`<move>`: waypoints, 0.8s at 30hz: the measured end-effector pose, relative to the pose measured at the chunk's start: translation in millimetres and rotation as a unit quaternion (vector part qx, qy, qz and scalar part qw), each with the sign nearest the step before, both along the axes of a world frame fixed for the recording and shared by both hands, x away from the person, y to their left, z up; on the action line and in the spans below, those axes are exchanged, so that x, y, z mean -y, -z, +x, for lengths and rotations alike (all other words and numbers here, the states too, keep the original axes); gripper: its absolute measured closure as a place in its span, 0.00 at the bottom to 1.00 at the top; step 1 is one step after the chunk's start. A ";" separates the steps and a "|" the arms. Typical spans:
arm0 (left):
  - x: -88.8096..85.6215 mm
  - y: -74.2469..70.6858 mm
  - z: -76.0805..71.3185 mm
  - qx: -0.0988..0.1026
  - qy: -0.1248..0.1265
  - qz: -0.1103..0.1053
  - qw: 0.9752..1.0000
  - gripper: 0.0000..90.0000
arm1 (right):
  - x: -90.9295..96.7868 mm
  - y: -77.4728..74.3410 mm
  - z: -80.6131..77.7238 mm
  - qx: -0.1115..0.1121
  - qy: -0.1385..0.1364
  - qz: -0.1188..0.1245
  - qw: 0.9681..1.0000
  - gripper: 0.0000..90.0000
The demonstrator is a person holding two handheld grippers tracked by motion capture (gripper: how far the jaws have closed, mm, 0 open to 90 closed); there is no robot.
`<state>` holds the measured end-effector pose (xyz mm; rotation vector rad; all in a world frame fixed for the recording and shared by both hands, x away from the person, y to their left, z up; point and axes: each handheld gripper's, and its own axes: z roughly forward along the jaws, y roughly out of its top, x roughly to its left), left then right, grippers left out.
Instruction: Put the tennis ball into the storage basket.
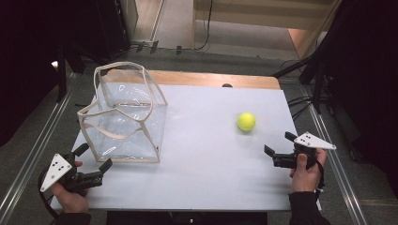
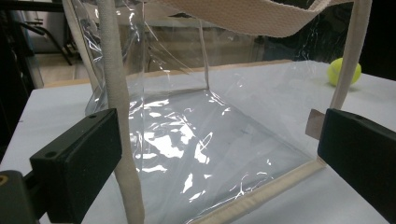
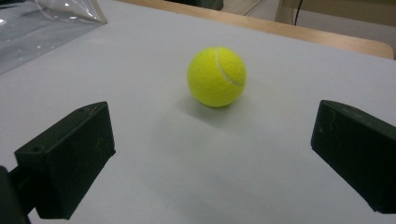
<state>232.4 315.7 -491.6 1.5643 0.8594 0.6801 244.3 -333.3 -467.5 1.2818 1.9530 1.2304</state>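
Note:
A clear plastic bag (image 1: 126, 116) with cream fabric trim and handles stands on the left of the white table (image 1: 206, 159). A yellow tennis ball (image 1: 246, 121) rests on the table's right half. My left gripper (image 1: 96, 158) is open just in front of the bag's near left corner; in the left gripper view the bag (image 2: 196, 140) stands close ahead between the jaws, with the ball (image 2: 340, 71) far behind. My right gripper (image 1: 280, 143) is open near the right edge, pointing at the ball (image 3: 216, 77), which lies a short way ahead of the jaws.
A wooden strip (image 1: 216, 78) runs along the table's far edge. Dark stands and cables (image 1: 305, 79) sit on the floor beyond the right side. Metal rails (image 1: 33, 150) flank the table.

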 end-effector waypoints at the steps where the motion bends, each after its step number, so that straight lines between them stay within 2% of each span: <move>1: 0.2 -0.1 -0.1 0.000 0.000 0.000 1.000 0.00 | -1.1 -1.1 1.8 -0.002 -0.002 -0.001 1.000 0.00; 14: 0.9 -0.3 -0.4 0.001 0.000 0.005 1.000 0.00 | -17.4 -10.5 30.9 -0.029 -0.032 -0.034 0.998 0.00; 24: 1.5 -0.3 -0.3 0.002 0.002 0.005 1.000 0.00 | -29.4 -14.9 54.5 -0.050 -0.044 -0.048 0.997 0.00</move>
